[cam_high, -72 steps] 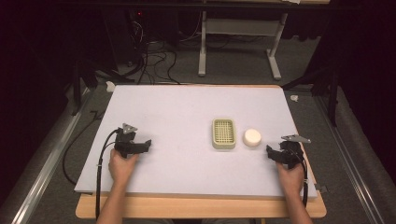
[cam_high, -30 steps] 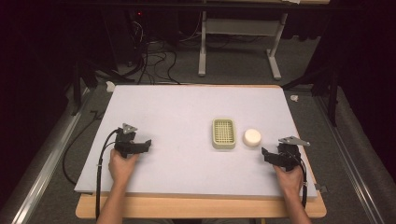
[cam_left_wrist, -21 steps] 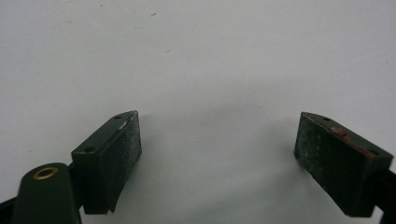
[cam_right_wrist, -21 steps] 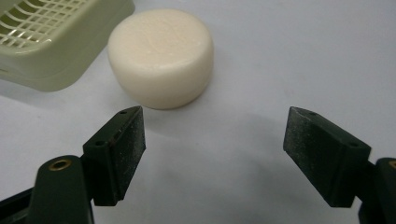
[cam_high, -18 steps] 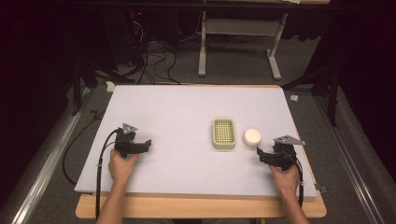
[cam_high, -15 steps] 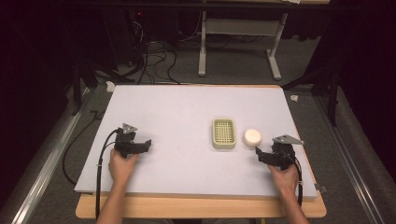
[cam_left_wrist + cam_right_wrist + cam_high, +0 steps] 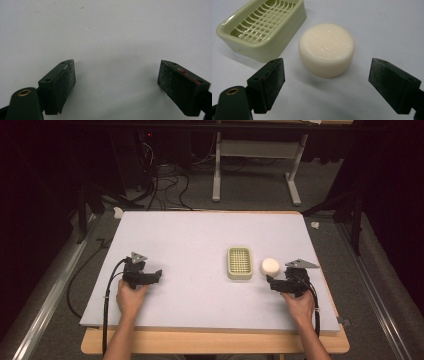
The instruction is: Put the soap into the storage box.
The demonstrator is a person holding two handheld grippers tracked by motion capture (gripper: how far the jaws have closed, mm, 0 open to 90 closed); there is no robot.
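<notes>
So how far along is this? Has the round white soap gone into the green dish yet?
Not yet. Nothing looks done: the round cream-white soap bar sits on the table beside the pale green slatted soap dish, which is empty. In hand: the right gripper is open, jaws either side of the soap without touching it. The left gripper rests open on bare table. Probably left: grasping, lifting and placing.

Soap dish (image 7: 264, 32) far corner cut by top edge in right gripper view. Small white object (image 7: 118, 212) beside table's (image 7: 200, 245) far left corner too small to identify. Person's forearms cut at bottom edge in high view.
</notes>
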